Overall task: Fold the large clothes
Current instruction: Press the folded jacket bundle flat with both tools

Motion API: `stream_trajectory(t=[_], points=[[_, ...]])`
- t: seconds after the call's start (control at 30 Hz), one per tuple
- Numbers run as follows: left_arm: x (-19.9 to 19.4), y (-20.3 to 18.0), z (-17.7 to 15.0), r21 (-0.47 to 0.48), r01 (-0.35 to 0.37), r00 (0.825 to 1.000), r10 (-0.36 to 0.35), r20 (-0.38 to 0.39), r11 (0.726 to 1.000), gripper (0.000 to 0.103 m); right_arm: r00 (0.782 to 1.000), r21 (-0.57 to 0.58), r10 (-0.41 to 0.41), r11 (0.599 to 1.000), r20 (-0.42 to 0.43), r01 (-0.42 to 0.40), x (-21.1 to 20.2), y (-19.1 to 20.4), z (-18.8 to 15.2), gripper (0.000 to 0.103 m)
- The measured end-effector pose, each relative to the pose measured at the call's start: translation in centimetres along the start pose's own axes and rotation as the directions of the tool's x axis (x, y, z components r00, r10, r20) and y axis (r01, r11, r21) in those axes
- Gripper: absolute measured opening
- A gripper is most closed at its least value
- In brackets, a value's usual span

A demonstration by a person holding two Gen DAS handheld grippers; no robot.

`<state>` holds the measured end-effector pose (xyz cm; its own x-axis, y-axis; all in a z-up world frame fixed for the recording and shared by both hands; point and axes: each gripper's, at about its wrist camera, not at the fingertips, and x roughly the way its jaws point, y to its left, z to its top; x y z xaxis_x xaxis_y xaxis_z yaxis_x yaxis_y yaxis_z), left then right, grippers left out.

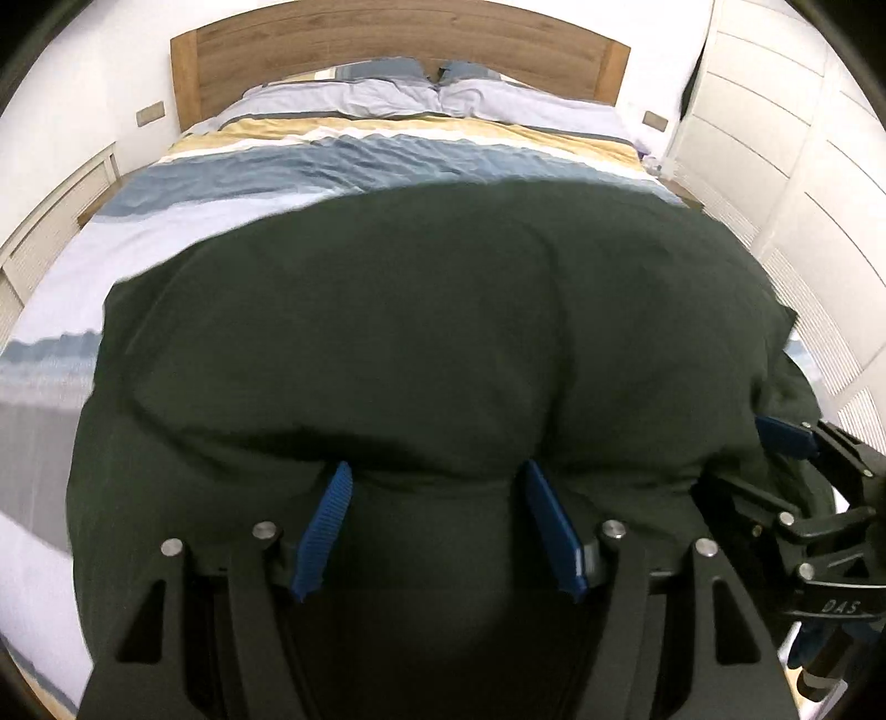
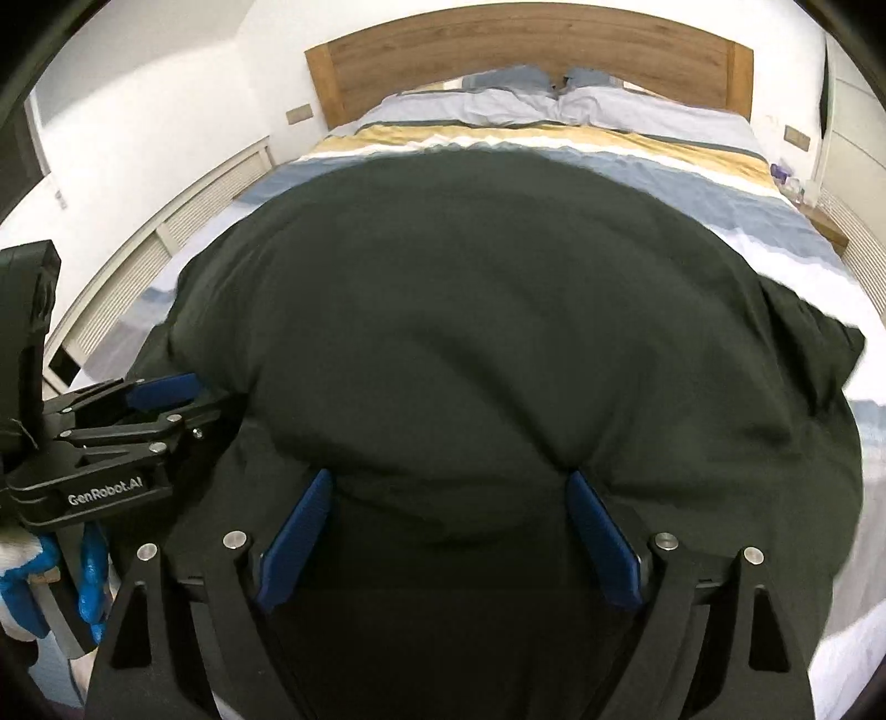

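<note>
A large dark green garment (image 1: 443,332) billows over the foot half of the bed and fills both views (image 2: 498,332). My left gripper (image 1: 437,476) has its blue pads (image 1: 326,526) spread wide, with a fold of the garment's near edge bunched between them. My right gripper (image 2: 448,482) also stands wide, its blue pads (image 2: 603,543) on either side of a fold of the same edge. Each gripper shows at the other view's side, the right one (image 1: 797,443) and the left one (image 2: 166,393). The fingertips are sunk in the cloth.
The bed (image 1: 354,160) has a striped blue, yellow and white duvet, two pillows (image 1: 360,94) and a wooden headboard (image 1: 387,39). White wardrobe doors (image 1: 803,166) stand at the right. A low white cabinet (image 2: 166,232) runs along the left. Small items sit on a bedside shelf (image 2: 792,188).
</note>
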<state>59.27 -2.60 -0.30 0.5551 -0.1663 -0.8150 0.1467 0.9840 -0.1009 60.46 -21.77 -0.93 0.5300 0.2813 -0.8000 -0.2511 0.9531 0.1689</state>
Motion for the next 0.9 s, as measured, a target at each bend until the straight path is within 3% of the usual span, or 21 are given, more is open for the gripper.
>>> stream_trajectory(t=[0.43, 0.77, 0.9], points=[[9.4, 1.2, 9.6, -0.011, -0.037, 0.996, 0.036, -0.082, 0.999, 0.065, 0.998, 0.066, -0.042, 0.997, -0.047, 0.045, 8.6, -4.3, 8.1, 0.087], [13.8, 1.6, 12.0, -0.009, -0.064, 0.984, 0.061, -0.168, 0.998, 0.076, 0.995, 0.137, -0.02, 0.99, -0.1, 0.034, 12.8, -6.6, 10.8, 0.089], [13.6, 2.8, 12.1, -0.028, -0.015, 0.983, 0.01, -0.185, 0.999, 0.077, 0.993, 0.167, 0.002, 0.986, -0.116, 0.017, 13.2, -7.4, 11.1, 0.089]])
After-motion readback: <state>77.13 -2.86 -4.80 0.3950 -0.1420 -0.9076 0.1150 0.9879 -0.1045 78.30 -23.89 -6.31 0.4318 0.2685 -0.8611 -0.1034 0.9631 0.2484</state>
